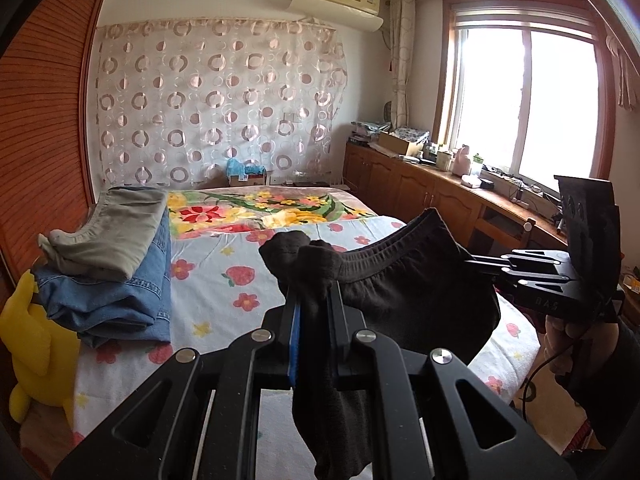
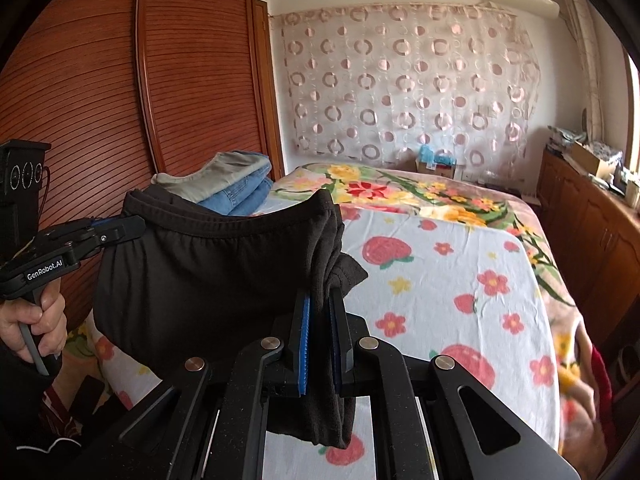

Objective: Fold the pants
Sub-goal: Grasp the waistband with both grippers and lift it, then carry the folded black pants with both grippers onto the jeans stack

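Note:
Black pants (image 1: 416, 280) hang in the air above the bed, stretched by the waistband between my two grippers. My left gripper (image 1: 314, 296) is shut on one end of the waistband; cloth bunches above its fingers and hangs below them. My right gripper (image 2: 320, 300) is shut on the other end. In the left wrist view the right gripper (image 1: 480, 264) comes in from the right. In the right wrist view the left gripper (image 2: 136, 228) comes in from the left, and the pants (image 2: 208, 276) sag between them. The legs are hidden below.
The bed (image 1: 224, 292) has a floral sheet. A stack of folded grey pants (image 1: 112, 232) on jeans (image 1: 116, 300) lies at its left side, beside a wooden wardrobe (image 2: 120, 92). A yellow plush toy (image 1: 28, 344) sits at the left. A cluttered wooden cabinet (image 1: 440, 188) runs under the window.

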Motion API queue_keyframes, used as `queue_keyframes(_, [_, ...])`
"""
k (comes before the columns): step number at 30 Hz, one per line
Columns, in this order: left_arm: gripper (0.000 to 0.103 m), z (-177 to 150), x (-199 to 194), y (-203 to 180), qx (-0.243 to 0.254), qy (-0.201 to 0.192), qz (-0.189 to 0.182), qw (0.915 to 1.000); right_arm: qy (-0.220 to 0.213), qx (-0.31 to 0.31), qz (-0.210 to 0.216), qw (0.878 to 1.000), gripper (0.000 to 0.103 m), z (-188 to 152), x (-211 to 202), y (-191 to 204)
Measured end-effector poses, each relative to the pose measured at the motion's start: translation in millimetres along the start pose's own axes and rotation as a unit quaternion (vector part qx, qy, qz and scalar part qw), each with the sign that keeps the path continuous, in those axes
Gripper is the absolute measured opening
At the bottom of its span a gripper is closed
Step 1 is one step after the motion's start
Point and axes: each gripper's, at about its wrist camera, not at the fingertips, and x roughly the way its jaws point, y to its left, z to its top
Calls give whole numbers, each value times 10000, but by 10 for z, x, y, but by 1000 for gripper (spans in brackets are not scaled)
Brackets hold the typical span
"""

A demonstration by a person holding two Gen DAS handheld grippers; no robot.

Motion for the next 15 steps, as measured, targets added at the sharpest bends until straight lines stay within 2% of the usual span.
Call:
queue_keyframes(8, [12, -8, 85, 221, -208, 67, 194, 9996, 101, -212, 143, 9996, 8, 146, 373, 26])
queue_keyframes(15, [12, 142, 31, 444, -251, -22, 449, 9987, 80, -558, 279, 9980, 8, 507, 660, 65])
